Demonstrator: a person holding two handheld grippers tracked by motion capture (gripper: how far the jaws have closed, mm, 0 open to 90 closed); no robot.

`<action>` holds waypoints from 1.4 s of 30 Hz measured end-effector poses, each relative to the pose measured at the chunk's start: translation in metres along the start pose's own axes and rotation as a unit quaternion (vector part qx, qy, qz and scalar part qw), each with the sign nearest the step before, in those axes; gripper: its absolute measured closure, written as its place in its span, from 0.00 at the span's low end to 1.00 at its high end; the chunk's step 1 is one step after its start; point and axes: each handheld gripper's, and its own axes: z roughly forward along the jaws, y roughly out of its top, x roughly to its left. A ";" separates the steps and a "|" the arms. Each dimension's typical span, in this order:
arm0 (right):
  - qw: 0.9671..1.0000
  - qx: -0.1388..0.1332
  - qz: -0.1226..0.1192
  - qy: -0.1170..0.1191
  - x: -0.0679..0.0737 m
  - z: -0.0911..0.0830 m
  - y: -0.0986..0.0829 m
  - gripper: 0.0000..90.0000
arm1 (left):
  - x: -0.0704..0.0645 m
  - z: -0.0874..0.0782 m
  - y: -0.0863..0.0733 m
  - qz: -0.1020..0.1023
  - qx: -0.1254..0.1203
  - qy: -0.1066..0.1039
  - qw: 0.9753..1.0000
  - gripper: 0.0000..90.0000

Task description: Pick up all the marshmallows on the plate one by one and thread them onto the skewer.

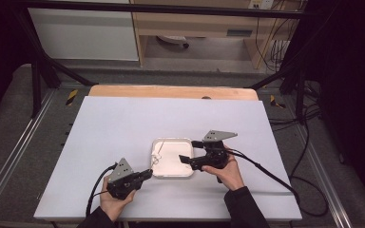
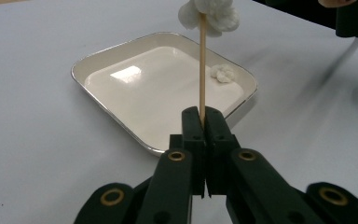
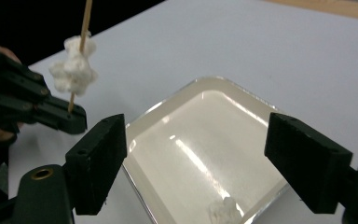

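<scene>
A white square tray [image 1: 172,175] lies in the middle of the white table. My left gripper [image 2: 203,114] is shut on the lower end of a thin wooden skewer [image 2: 202,65], and a white fluffy lump [image 2: 213,15] is speared near the skewer's top. In the high view this gripper [image 1: 148,173] sits at the tray's near left corner and the skewer [image 1: 158,153] leans over the tray. Another small white lump [image 2: 222,73] lies in the tray [image 2: 80,77]. My right gripper [image 3: 200,140] is wide open over the tray [image 3: 168,100], with nothing between its jaws; the loose lump [image 3: 224,211] lies below it.
The white table cover [image 1: 123,123] stretches wide around the tray. A wooden edge [image 1: 171,91] runs along the far side. Black frame bars and cables stand beyond the table at left and right. The left gripper [image 3: 67,116] with the skewered lump [image 3: 73,70] is close to my right gripper's left jaw.
</scene>
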 end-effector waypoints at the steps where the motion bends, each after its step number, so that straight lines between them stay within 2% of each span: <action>1: 1.000 0.010 -0.004 -0.001 -0.001 0.002 -0.002 0.26 | 0.000 0.000 0.000 -0.001 0.001 0.000 1.000 0.99; 5: 0.998 0.060 -0.023 -0.008 -0.003 0.011 -0.011 0.31 | 0.001 0.000 0.000 -0.001 0.003 -0.002 1.000 0.99; 6: 0.997 0.069 -0.028 -0.011 -0.003 0.014 -0.013 0.33 | 0.000 -0.001 -0.001 -0.007 0.012 0.008 1.000 0.99; 9: 0.994 0.095 -0.048 -0.027 -0.005 0.021 -0.019 0.41 | 0.000 -0.001 -0.001 -0.005 0.013 0.007 1.000 0.99; 12: 0.991 0.117 -0.063 -0.033 -0.007 0.026 -0.023 0.48 | 0.000 -0.001 -0.001 -0.005 0.014 0.007 1.000 0.99; 17: 0.987 0.133 -0.076 -0.037 -0.008 0.030 -0.025 0.59 | 0.000 -0.001 -0.001 -0.004 0.015 0.007 1.000 0.99; 23: 0.985 0.141 -0.097 -0.034 -0.007 0.033 -0.027 0.65 | 0.000 -0.001 0.000 -0.004 0.015 0.007 1.000 0.99; 30: 0.979 0.169 -0.112 -0.031 -0.003 0.040 -0.028 0.73 | 0.000 -0.001 0.000 -0.003 0.014 0.008 1.000 0.99; 35: 0.979 0.173 -0.103 -0.032 -0.002 0.040 -0.028 0.77 | -0.001 -0.001 0.000 -0.002 0.013 0.009 1.000 0.99; 42: 0.982 0.168 -0.074 -0.035 -0.003 0.039 -0.027 0.85 | 0.000 -0.001 0.000 -0.002 0.012 0.010 1.000 0.99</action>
